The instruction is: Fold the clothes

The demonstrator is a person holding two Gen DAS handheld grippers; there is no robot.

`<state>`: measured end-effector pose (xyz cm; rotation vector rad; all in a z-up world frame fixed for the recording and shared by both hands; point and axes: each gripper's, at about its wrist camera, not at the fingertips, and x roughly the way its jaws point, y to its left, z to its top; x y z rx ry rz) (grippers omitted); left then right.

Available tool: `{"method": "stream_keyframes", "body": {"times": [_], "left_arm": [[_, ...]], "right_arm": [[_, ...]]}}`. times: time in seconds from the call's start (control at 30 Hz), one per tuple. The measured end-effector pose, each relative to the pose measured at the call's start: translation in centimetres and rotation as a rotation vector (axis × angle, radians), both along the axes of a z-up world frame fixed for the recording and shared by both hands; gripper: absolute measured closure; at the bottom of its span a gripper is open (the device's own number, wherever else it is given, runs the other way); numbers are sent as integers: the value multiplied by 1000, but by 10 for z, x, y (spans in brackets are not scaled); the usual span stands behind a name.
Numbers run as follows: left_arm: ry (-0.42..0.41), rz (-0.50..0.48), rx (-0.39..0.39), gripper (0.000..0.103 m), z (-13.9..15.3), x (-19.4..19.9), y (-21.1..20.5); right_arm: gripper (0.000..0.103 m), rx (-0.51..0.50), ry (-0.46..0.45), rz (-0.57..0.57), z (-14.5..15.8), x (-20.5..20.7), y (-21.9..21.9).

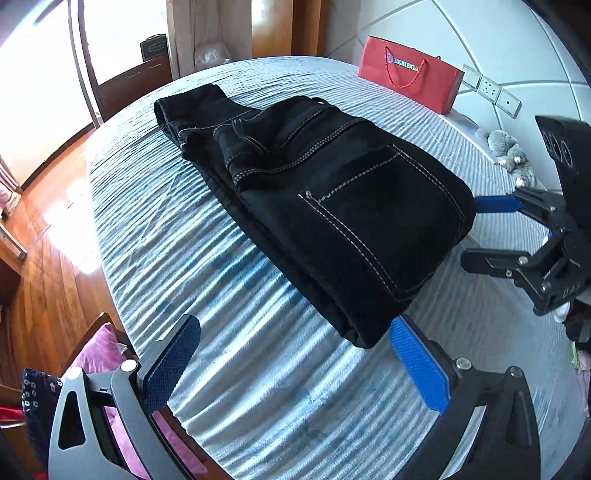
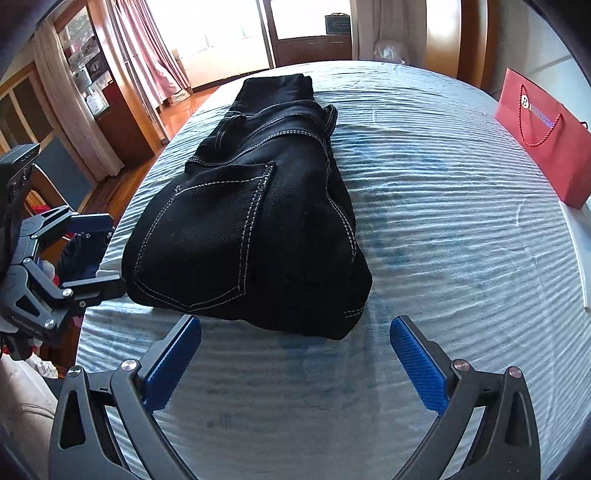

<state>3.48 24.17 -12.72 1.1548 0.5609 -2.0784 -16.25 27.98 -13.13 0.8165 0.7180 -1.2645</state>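
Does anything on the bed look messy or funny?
A little. The folded black jeans are not squared up: one narrower layer pokes out at the far end instead of lining up. The striped bedsheet has faint blue smudges. Nothing looks spilled or torn.

A bed (image 1: 258, 369) with a wrinkled, pale blue striped sheet fills the room's middle. Glossy reddish wood floor (image 1: 55, 229) lies beside it, lit by strong daylight from tall windows (image 2: 221, 33) with pink curtains (image 2: 155, 48). A dark wood cabinet (image 1: 129, 81) stands beneath the glass. A white padded headboard (image 1: 498, 44) carries wall sockets (image 1: 491, 90). A red paper bag (image 1: 410, 79) stands on the bed's far edge, near grey plush toys (image 1: 511, 155).
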Motion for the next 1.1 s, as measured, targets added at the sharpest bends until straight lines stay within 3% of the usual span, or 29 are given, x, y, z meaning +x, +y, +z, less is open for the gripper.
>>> {"method": "stream_keyframes", "body": {"times": [0.07,0.13,0.4,0.43,0.47,0.5,0.53,0.57,0.63,0.83,1.03,1.1], "left_arm": [[-9,-12,9,0,-10,-7,5],[-19,-26,11,0,-17,-17,9],[-54,-24,-15,1,-37,-45,5],[-41,-33,-18,7,-34,-45,4],[-28,-42,-20,27,-32,-46,3],[-31,-67,-31,37,-27,-48,5],[-34,-93,-42,50,-21,-49,6],[-37,-119,-52,56,-16,-51,8],[5,-112,-10,59,0,-42,-2],[130,-93,7,61,66,-14,-39],[217,-101,65,61,109,6,-124],[263,-105,125,61,117,12,-159]], "right_arm": [[4,-10,-2,13,-3,-2,-2],[19,-13,-14,26,-6,-4,-5],[17,-14,5,124,-20,-2,-10],[17,-17,5,129,-22,-2,-11],[17,-8,0,132,-26,-2,-14],[21,-11,-7,126,-26,-2,-16],[32,-14,-13,118,-25,-2,-19],[38,-1,-48,107,-22,-4,-21],[47,-17,-85,90,-7,-4,-20],[50,-169,-112,93,73,4,-33],[50,-254,-122,95,130,19,-93],[50,-258,-125,78,142,21,-120]]}}
